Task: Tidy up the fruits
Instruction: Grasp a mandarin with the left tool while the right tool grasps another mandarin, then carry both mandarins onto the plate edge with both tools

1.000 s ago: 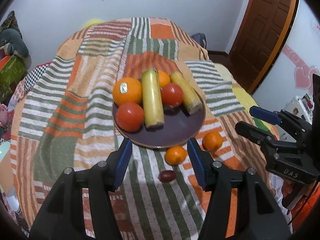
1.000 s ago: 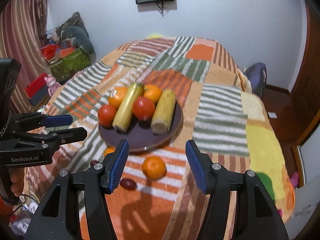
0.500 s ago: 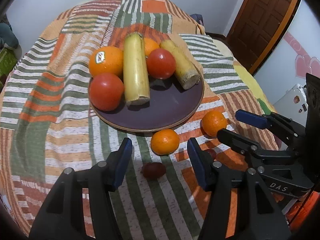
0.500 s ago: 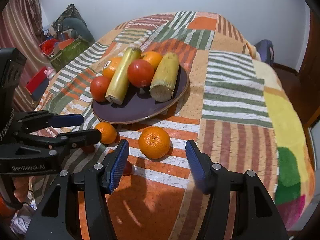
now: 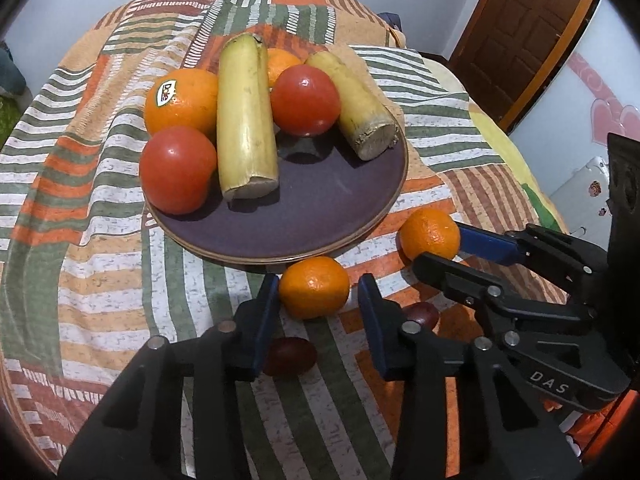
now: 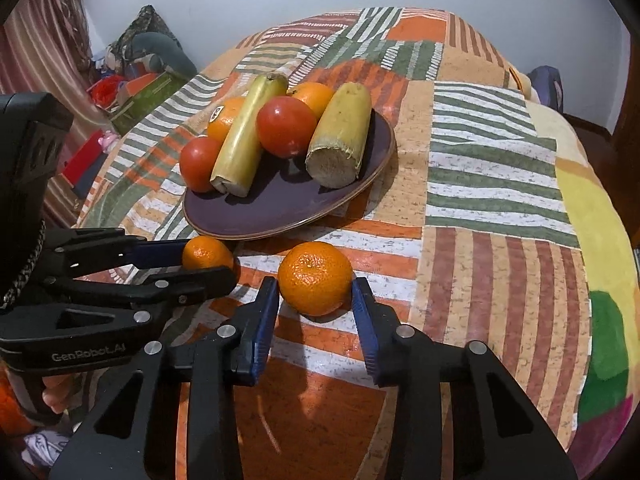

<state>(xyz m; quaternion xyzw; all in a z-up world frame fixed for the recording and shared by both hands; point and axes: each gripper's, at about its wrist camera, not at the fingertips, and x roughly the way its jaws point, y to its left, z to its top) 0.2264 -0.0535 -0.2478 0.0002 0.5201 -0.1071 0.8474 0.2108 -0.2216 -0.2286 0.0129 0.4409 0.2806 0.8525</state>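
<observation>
Your left tool (image 5: 316,292) has just been closing and its blue pads now clamp a mandarin (image 5: 314,287) on the bed's striped blanket (image 5: 100,280), just in front of the purple plate (image 5: 320,216). Your right tool (image 6: 316,292) has closed the same way on a second mandarin (image 6: 315,278) beside it. Two dark red fruits (image 5: 290,357) lie under your left tool.

Both views were evenly and fairly brightly lit from overhead, with soft shadows pooling under the fruit on the purple plate (image 5: 344,216) and on the blanket (image 6: 492,248). Small glare spots shone on the tomatoes (image 5: 306,100). The centre stayed sharp. Fisheye bending curved the edges, and dark vignetting filled every frame corner.
</observation>
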